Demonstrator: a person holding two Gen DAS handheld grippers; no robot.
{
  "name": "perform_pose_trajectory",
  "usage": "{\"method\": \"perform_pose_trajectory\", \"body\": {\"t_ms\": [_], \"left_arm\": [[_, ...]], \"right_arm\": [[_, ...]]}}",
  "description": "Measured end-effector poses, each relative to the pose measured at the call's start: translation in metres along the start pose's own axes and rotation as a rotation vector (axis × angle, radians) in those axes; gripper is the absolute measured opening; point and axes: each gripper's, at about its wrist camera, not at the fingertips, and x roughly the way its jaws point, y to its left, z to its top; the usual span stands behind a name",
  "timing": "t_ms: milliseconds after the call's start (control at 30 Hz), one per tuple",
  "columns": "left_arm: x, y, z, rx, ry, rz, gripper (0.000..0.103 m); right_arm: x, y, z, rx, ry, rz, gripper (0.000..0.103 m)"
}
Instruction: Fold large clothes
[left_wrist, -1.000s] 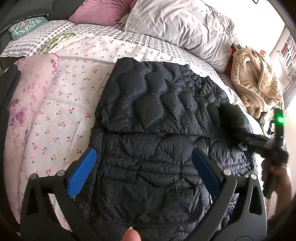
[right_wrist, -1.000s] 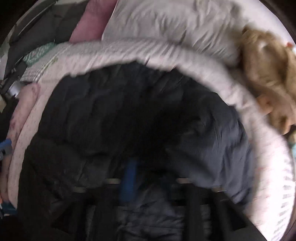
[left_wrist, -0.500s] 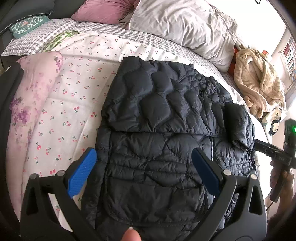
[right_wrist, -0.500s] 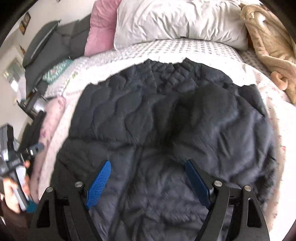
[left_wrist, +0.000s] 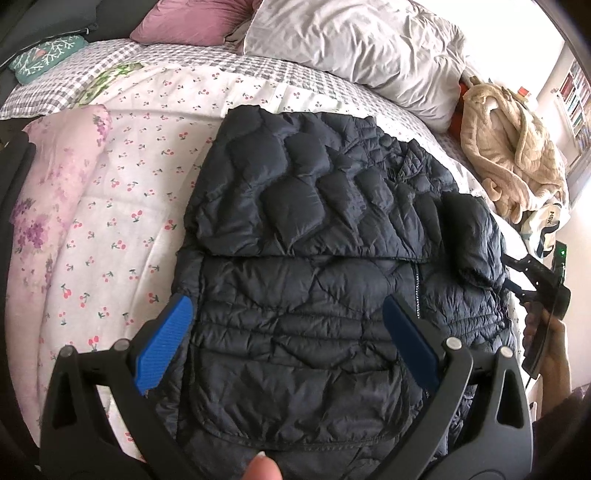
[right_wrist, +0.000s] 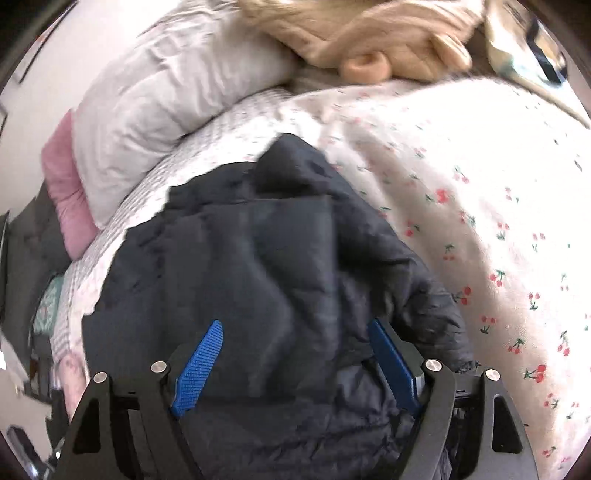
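A dark quilted puffer jacket (left_wrist: 314, 258) lies flat on the cherry-print bedspread (left_wrist: 122, 206), with its hood or upper part folded down over the body and a sleeve folded in at the right. My left gripper (left_wrist: 286, 343) is open and empty, held above the jacket's lower half. My right gripper (right_wrist: 295, 363) is open, low over the jacket's right side (right_wrist: 258, 258); it also shows at the right edge of the left wrist view (left_wrist: 539, 280). The right wrist view is motion-blurred.
A grey-white pillow (left_wrist: 354, 48) and a pink pillow (left_wrist: 192, 20) lie at the head of the bed. A beige fleece robe (left_wrist: 513, 147) is heaped at the right. A pink floral blanket (left_wrist: 48, 206) lies along the left edge.
My right gripper let go of the sleeve, which now lies folded onto the jacket, then pulled back and swung toward the jacket's right edge. My left gripper stayed open and hardly moved.
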Motion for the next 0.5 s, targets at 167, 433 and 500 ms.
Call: {"method": "perform_pose_trajectory", "body": {"t_ms": [167,433,500], "left_arm": [[0.003,-0.002,0.001,-0.005,0.006,0.002,0.102],[0.007,-0.008,-0.001,0.008,0.018,0.004,0.102],[0.007,-0.008,-0.001,0.007,0.018,0.002,0.102]], "right_arm": [[-0.002,0.037,-0.004,-0.07,0.006,0.179,0.018],[-0.037,0.175,-0.023,-0.327,0.053,0.406,0.026],[-0.043,0.202,-0.032,-0.383,0.073,0.436,0.035]]}}
